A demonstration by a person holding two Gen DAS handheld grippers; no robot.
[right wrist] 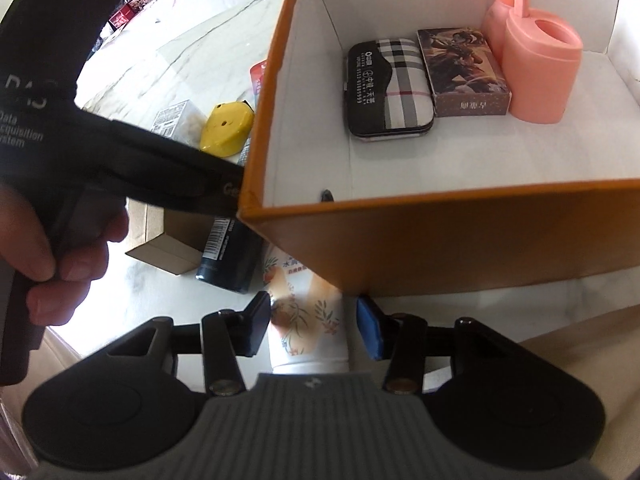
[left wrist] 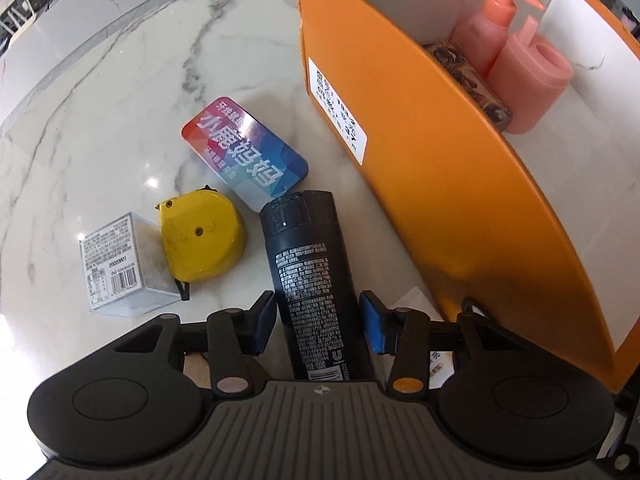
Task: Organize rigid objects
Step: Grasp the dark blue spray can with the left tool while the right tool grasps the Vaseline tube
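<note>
So the black bottle [left wrist: 310,276] is lying on the marble counter [left wrist: 120,120] right next to the orange box [left wrist: 440,184], and I'm straddling it with the left gripper [left wrist: 318,322]: left pad touching, right pad just off it, so not really pinching. My right gripper [right wrist: 314,326] is sitting spread around a white floral tube [right wrist: 306,320], gap showing on the right. Yellow tape measure [left wrist: 202,236], colourful tin [left wrist: 244,156] and clear little box [left wrist: 120,268] are lying nearby.
</note>
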